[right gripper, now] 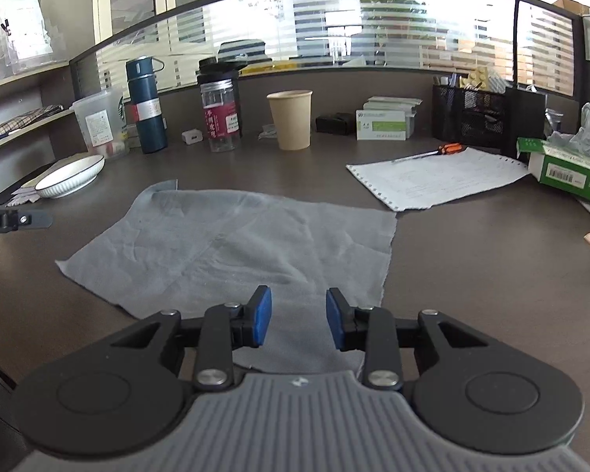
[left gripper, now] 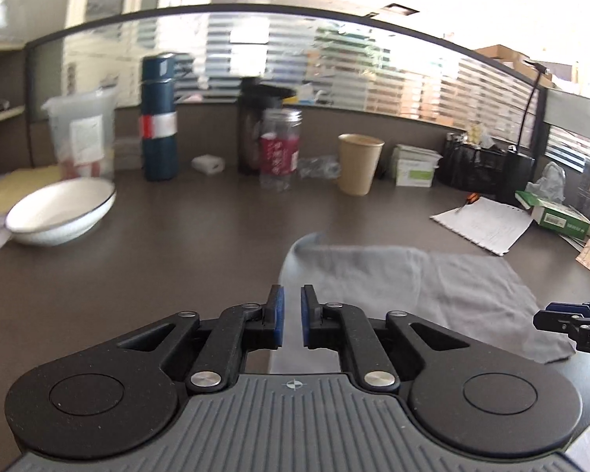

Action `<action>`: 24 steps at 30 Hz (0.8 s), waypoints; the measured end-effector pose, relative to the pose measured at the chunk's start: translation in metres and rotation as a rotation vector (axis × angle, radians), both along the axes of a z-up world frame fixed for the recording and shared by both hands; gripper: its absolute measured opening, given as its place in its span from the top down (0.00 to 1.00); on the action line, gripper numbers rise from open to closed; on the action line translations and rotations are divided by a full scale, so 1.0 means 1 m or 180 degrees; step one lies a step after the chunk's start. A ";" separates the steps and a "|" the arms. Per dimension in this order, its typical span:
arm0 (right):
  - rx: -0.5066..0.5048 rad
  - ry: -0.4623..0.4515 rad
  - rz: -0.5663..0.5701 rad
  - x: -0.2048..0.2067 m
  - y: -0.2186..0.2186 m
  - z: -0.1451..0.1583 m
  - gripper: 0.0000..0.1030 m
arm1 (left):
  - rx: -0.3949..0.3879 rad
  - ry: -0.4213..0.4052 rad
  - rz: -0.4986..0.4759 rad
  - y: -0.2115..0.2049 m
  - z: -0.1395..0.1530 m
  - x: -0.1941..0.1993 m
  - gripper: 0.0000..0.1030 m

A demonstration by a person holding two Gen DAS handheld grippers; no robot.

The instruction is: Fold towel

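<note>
The grey towel [right gripper: 232, 244] lies flat mid-desk [right gripper: 472, 259], likely light, limp and easily dragged; pinch its near corners. Left claw [left gripper: 292, 316] narrowly parted, right claw [right gripper: 299, 318] open, both empty.

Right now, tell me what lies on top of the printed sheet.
An orange-handled screwdriver rests on the printed sheet's far edge. The green tissue box hides its right corner.

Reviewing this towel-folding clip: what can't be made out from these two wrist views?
- Near edge of the towel: right wrist view, hidden beneath the right hand-held gripper.
- Towel's left part: left wrist view, hidden behind the left hand-held gripper.
- Jar label: left wrist view, blurred.
- Paper sheet print: right wrist view, too small.
- Tissue box: cut off by the right edge.
</note>
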State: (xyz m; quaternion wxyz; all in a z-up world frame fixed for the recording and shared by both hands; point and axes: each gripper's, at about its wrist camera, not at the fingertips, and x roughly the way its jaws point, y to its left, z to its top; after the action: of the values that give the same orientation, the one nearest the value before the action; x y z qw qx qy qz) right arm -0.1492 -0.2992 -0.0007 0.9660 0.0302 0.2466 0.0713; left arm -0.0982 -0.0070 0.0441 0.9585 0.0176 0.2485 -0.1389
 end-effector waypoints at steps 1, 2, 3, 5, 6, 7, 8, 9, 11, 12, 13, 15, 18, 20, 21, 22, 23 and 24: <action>-0.0006 -0.0005 -0.0010 0.002 0.000 0.001 0.66 | 0.0023 0.0042 -0.0035 -0.007 -0.004 0.008 0.83; -0.0016 -0.0001 -0.0017 0.006 0.001 0.001 0.66 | 0.0051 0.0091 -0.0070 -0.014 -0.009 0.017 0.83; -0.0028 0.0012 -0.0016 0.010 0.002 0.001 0.66 | 0.0067 0.0134 -0.0091 -0.018 -0.013 0.023 0.83; -0.0049 0.0053 -0.0004 0.016 0.005 -0.001 0.66 | 0.0108 0.0270 -0.0108 -0.025 -0.026 0.034 0.82; -0.0063 0.0086 -0.0003 0.019 0.005 -0.003 0.66 | 0.0125 0.0327 -0.0099 -0.025 -0.031 0.037 0.82; -0.0077 0.0120 -0.0003 0.020 0.006 -0.004 0.66 | 0.0142 0.0395 -0.0106 -0.025 -0.036 0.039 0.82; -0.0085 0.0162 0.0013 0.021 0.006 -0.007 0.66 | 0.0140 0.0420 -0.0122 -0.023 -0.040 0.038 0.82; -0.0101 0.0178 0.0031 0.021 0.006 -0.008 0.66 | 0.0140 0.0411 -0.0132 -0.022 -0.041 0.036 0.81; -0.0144 0.0163 0.0055 0.017 0.007 -0.009 0.66 | 0.0183 0.0415 -0.0159 -0.019 -0.041 0.028 0.77; -0.0158 0.0165 0.0068 0.015 0.007 -0.009 0.64 | 0.0228 0.0409 -0.0176 -0.018 -0.042 0.025 0.72; -0.0172 0.0167 0.0082 0.013 0.007 -0.009 0.63 | 0.0280 0.0397 -0.0191 -0.018 -0.042 0.020 0.70; -0.0238 0.0156 0.0101 0.007 0.008 -0.010 0.61 | 0.0351 0.0379 -0.0208 -0.016 -0.043 0.010 0.66; -0.0271 0.0167 0.0130 -0.001 0.007 -0.009 0.59 | 0.0325 0.0454 -0.0268 -0.007 -0.041 -0.005 0.66; -0.0284 0.0181 0.0153 -0.005 0.006 -0.009 0.59 | 0.0331 0.0486 -0.0283 -0.002 -0.038 -0.011 0.66; -0.0285 0.0177 0.0156 -0.006 0.006 -0.007 0.59 | 0.0349 0.0486 -0.0284 -0.001 -0.037 -0.014 0.66; -0.0282 0.0160 0.0148 -0.006 0.005 -0.005 0.59 | 0.0365 0.0463 -0.0276 0.000 -0.034 -0.016 0.66; -0.0279 0.0144 0.0141 -0.007 0.005 -0.004 0.59 | 0.0359 0.0403 -0.0254 0.002 -0.030 -0.017 0.66; -0.0276 0.0127 0.0133 -0.007 0.005 -0.002 0.59 | 0.0319 0.0343 -0.0229 0.004 -0.025 -0.015 0.65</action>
State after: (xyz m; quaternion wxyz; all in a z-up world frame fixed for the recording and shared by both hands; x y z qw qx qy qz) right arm -0.1563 -0.2945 -0.0025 0.9596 -0.0155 0.2693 0.0801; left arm -0.1136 -0.0034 0.0186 0.9360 0.0669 0.3056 -0.1613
